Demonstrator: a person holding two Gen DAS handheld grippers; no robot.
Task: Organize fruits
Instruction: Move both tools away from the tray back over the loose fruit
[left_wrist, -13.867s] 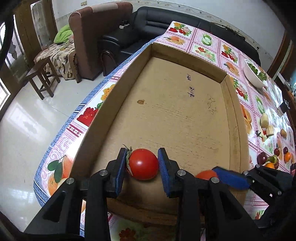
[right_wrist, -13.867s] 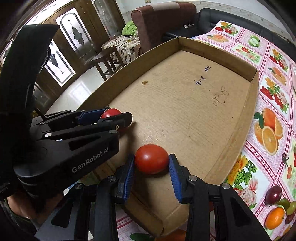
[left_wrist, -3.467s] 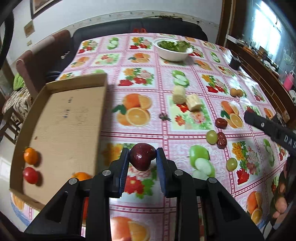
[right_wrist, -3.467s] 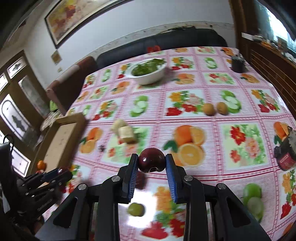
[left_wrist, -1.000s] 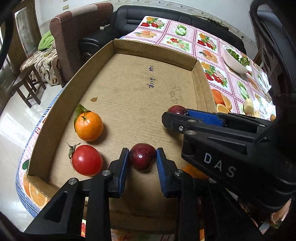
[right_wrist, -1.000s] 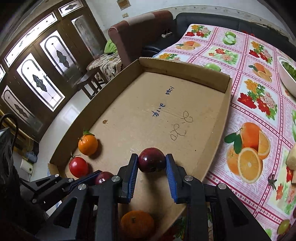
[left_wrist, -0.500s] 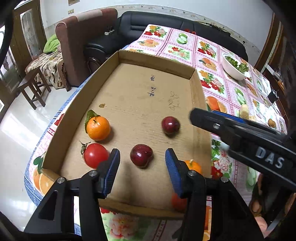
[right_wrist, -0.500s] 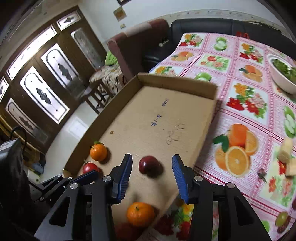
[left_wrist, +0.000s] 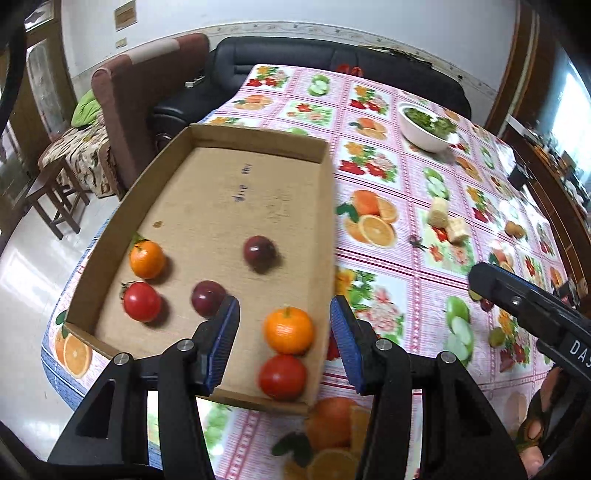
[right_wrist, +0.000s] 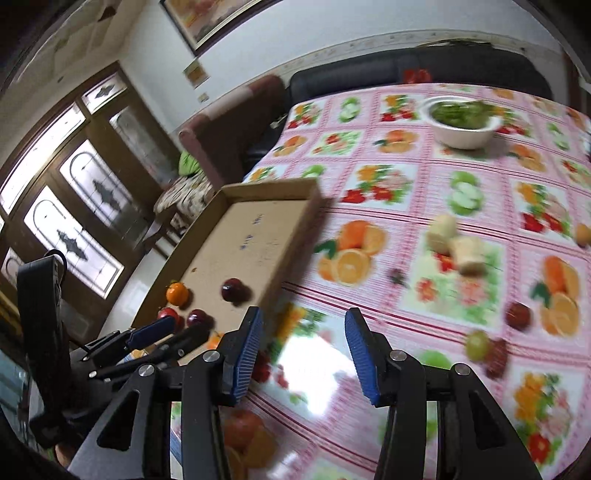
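A shallow cardboard tray lies at the table's left end and shows in the right wrist view too. In it lie two dark red plums, two oranges and two tomatoes. My left gripper is open and empty, raised above the tray's near right corner. My right gripper is open and empty above the tablecloth right of the tray. Loose fruit lies on the cloth: a green grape and dark red fruits.
A white bowl of greens stands far back on the fruit-print tablecloth. Two pale banana pieces lie mid-table. A brown armchair and a black sofa stand beyond the table's far edge. The table's left edge drops to the floor.
Both grippers have lifted up and back from the tray and swung right. The two plums stay where they were set down in the tray. Both jaws have opened wider.
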